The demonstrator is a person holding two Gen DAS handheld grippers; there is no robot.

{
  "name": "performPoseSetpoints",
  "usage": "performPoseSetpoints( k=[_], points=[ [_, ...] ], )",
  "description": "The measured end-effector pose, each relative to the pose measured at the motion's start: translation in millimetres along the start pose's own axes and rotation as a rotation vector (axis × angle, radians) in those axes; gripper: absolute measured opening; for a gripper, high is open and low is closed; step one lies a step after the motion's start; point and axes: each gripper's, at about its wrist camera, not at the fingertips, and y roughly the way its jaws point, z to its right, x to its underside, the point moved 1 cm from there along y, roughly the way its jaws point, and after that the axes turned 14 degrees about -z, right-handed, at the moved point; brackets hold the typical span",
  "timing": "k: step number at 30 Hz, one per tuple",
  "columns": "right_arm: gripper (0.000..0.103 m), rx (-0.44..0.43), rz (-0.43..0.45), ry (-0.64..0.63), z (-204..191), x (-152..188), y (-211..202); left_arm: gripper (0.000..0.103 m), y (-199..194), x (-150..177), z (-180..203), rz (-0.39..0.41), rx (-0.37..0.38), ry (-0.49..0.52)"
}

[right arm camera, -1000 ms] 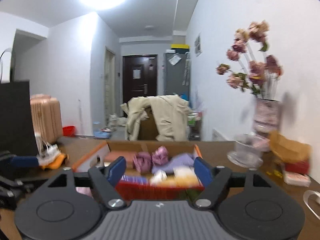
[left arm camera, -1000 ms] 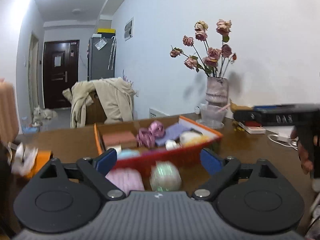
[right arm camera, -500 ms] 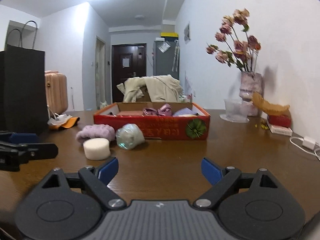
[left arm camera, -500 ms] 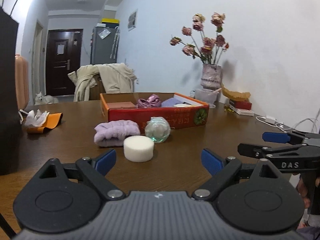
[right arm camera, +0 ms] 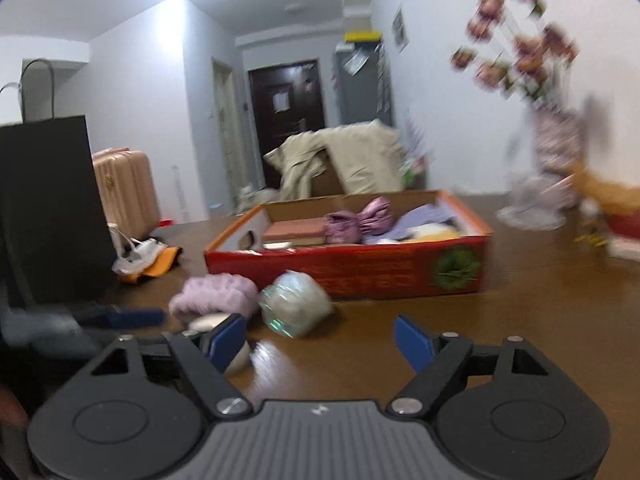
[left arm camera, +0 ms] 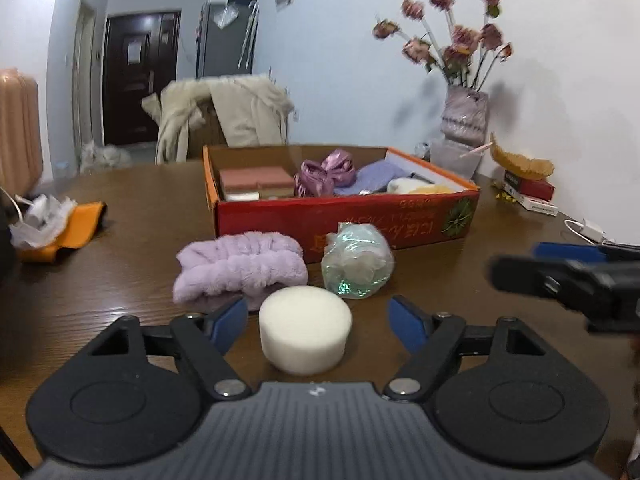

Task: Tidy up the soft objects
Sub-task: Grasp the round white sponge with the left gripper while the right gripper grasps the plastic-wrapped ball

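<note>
A white round sponge (left arm camera: 306,330) lies on the table between the fingers of my left gripper (left arm camera: 318,326). Its jaws are closing, with a gap left on each side of the sponge. Just beyond lie a fluffy lilac headband (left arm camera: 240,266) and a plastic-wrapped ball (left arm camera: 358,260), in front of a red cardboard box (left arm camera: 344,220) that holds several soft items. My right gripper (right arm camera: 320,340) hovers low over bare table, its jaws closing with nothing between them. The wrapped ball (right arm camera: 296,304) sits just ahead of it. The sponge (right arm camera: 240,356) is partly hidden behind its left finger.
A black paper bag (right arm camera: 48,208) stands at the left. An orange cloth with crumpled paper (left arm camera: 60,224) lies beside it. A vase of roses (left arm camera: 466,116), small boxes (left arm camera: 528,192) and a charger cable (left arm camera: 588,230) line the right wall. A coat-draped chair (left arm camera: 224,112) stands behind the table.
Both grippers have dropped and moved forward toward the loose items. The sponge now sits between the left fingers, and both pairs of jaws stand narrower than half a second ago.
</note>
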Motion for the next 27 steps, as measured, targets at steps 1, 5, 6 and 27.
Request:
performPoseSetpoints(
  k=[1, 5, 6, 27],
  points=[
    [0.079, -0.019, -0.015, 0.003, 0, -9, 14, 0.077, 6, -1, -2, -0.009, 0.002, -0.012],
    [0.072, -0.058, -0.072, 0.019, -1, -37, 67, 0.054, 21, -1, -8, -0.038, 0.031, -0.023],
    [0.068, -0.069, -0.084, 0.027, -1, -41, 75, 0.052, 23, -1, -8, -0.042, 0.031, -0.027],
    [0.017, -0.075, -0.047, -0.013, -5, -23, 41, 0.014, -12, 15, -1, -0.001, 0.072, -0.033]
  ],
)
